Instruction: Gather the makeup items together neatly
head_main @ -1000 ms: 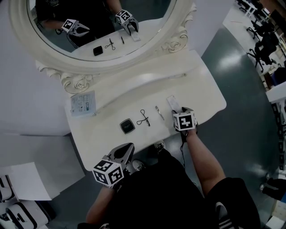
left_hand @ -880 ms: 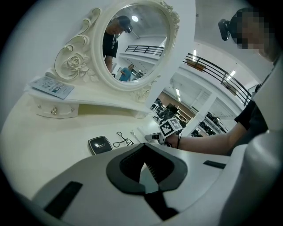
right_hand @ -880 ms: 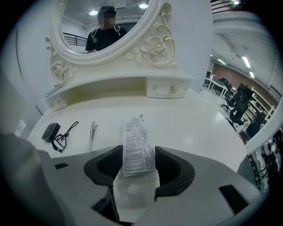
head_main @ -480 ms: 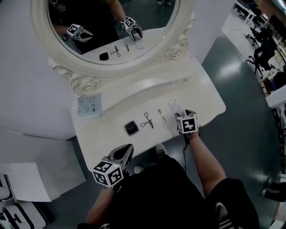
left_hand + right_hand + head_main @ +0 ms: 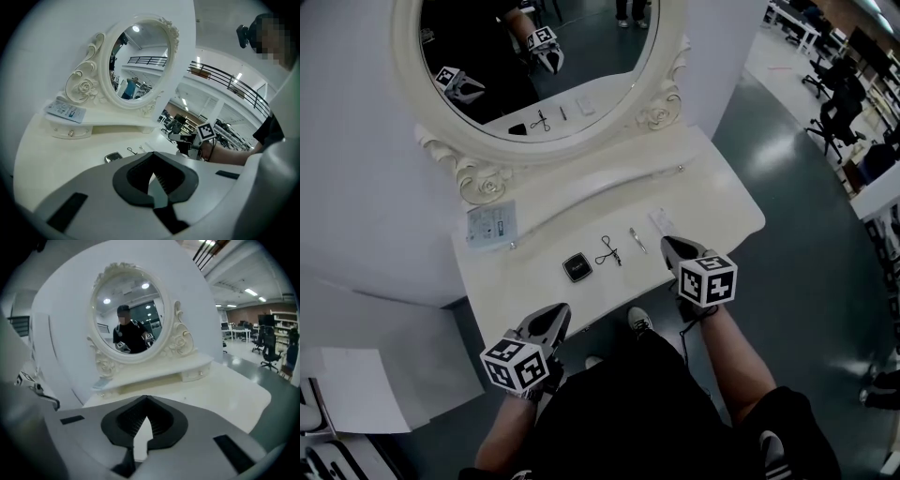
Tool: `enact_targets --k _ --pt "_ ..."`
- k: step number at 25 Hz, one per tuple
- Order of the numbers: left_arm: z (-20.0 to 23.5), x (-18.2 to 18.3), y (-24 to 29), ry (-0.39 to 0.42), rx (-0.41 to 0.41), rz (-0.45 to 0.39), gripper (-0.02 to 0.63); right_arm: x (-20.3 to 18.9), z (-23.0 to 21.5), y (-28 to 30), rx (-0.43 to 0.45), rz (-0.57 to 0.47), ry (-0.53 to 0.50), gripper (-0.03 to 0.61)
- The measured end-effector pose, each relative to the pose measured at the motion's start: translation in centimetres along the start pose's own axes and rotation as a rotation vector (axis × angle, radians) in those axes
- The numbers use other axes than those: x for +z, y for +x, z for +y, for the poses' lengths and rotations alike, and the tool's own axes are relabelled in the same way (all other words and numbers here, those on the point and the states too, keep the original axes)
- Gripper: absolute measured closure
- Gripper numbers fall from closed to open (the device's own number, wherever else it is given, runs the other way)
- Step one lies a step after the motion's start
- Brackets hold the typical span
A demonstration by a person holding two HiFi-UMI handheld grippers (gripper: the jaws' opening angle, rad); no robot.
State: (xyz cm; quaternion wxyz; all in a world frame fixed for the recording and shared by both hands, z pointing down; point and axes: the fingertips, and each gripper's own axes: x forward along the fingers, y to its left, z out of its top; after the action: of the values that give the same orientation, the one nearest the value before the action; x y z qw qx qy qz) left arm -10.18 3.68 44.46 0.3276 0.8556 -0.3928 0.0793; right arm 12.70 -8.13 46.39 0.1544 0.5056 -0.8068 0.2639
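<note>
On the white dressing table (image 5: pixel 722 211) lie, left to right, a black compact (image 5: pixel 576 268), an eyelash curler (image 5: pixel 608 249), a thin metal tool (image 5: pixel 636 240) and a flat white packet (image 5: pixel 662 221). My right gripper (image 5: pixel 669 245) hovers above the table's front right, just short of the packet. Its jaws have just been closing and are shut with nothing between them (image 5: pixel 146 404). My left gripper (image 5: pixel 556 315) hangs off the front edge, below the compact, shut and empty (image 5: pixel 153 164). The left gripper view shows the compact (image 5: pixel 113 157) and the curler (image 5: pixel 131 150) ahead.
An oval mirror (image 5: pixel 539 66) in a carved frame stands at the back on a raised shelf (image 5: pixel 581 192). A printed sachet (image 5: pixel 491 223) lies at the shelf's left end. White cases (image 5: pixel 323 450) sit on the floor to the left. Office chairs (image 5: pixel 844 108) stand far right.
The right gripper has risen off the table by the white packet and drawn back toward me, jaws now shut. The packet stays on the table. The left gripper lifted a little.
</note>
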Motion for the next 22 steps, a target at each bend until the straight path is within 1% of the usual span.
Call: enact_targets --k 3,6,10,15,19,22 --pt "-0.6 0.0 -1.7 0.01 -0.02 -0.004 0.606 0.5 4.8 -2.3 0.104 -0.053 0.029 0.549" --pt "-0.9 -0.1 -2.8 0.01 -0.034 -0.017 0.606 -0.1 9.2 -4.0 0.171 -0.061 0.019 0.549" --pt "-1.5 -0.9 -3.8 0.007 -0.064 -0.016 0.606 -1.9 13.9 -5.4 0.228 -0.036 -0.006 0.549" --pt "-3.0 -2.8 -5.7 0.005 -0.101 0.003 0.606 -4.6 18.9 -6.9 0.294 -0.008 -0.017 0.549" --pt "-3.2 -3.6 -7.2 0.004 -0.09 -0.006 0.606 -6.6 21.9 -7.9 0.338 0.007 -0.018 0.549" --pt "-2.7 -4.1 -7.9 -0.004 -0.063 -0.018 0.606 -7.7 22.8 -8.0 0.34 0.015 -0.026 0.549"
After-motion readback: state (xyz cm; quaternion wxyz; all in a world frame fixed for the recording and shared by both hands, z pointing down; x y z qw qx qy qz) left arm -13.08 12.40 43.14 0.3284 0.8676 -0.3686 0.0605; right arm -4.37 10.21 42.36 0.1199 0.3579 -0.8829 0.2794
